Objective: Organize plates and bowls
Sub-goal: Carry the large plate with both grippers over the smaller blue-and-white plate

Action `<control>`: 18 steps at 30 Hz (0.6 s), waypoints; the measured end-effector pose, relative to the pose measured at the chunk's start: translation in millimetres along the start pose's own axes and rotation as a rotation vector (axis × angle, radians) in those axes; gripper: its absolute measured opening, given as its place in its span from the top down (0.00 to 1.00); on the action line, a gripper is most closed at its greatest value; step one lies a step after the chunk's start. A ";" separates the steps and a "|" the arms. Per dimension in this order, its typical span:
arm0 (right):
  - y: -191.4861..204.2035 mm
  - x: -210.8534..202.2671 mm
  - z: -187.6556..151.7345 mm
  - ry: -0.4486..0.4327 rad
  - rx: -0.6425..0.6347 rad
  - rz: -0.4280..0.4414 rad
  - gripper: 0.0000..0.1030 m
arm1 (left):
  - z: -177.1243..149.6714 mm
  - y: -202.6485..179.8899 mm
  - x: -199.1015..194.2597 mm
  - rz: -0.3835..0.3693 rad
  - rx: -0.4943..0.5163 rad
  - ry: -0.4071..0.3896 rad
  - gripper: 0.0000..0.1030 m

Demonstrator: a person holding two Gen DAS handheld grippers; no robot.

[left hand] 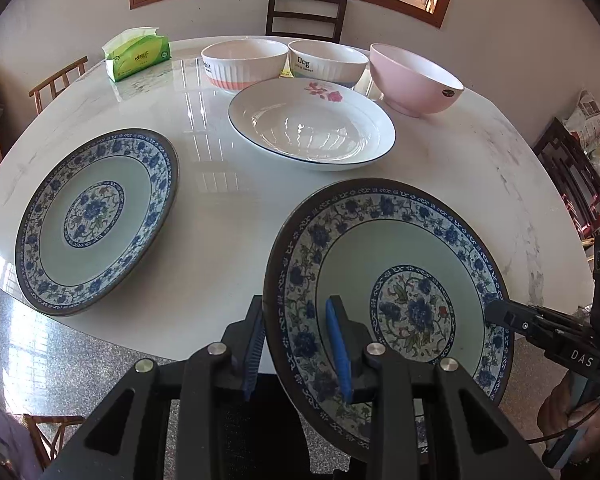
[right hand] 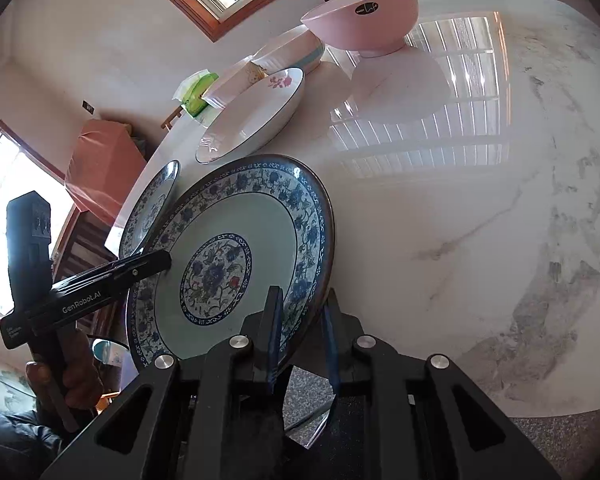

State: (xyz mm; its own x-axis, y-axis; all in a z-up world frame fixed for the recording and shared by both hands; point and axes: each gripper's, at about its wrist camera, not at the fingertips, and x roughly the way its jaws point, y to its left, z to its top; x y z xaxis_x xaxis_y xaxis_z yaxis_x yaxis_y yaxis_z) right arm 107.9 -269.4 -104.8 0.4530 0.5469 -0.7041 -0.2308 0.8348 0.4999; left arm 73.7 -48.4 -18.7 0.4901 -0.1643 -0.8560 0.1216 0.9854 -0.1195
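Plates are being gathered: both grippers, left gripper (left hand: 300, 344) and right gripper (right hand: 300, 340), are clamping the blue-patterned plate (left hand: 384, 280) at lower right, lifted off the desk (left hand: 220, 240); next, I reckon, stacking it onto its twin (left hand: 96, 220) at left

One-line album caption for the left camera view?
Both grippers lift a blue floral plate over the marble table.
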 end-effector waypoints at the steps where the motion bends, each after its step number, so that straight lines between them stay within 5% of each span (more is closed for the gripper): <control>1: 1.7 0.9 1.0 -0.001 0.000 0.001 0.82 | 0.6 1.9 -1.5 0.000 -0.003 -0.003 0.70; 18: 33.3 20.9 10.6 0.020 -0.043 0.031 0.82 | -7.1 44.1 -21.1 0.014 -0.083 -0.031 0.70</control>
State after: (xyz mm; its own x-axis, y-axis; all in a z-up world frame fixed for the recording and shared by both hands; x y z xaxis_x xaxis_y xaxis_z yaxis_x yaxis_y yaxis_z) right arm 118.8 -230.8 -97.5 0.4278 0.5733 -0.6988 -0.2816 0.8192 0.4996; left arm 62.6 -1.2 -9.5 0.5182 -0.1503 -0.8419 0.0427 0.9878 -0.1501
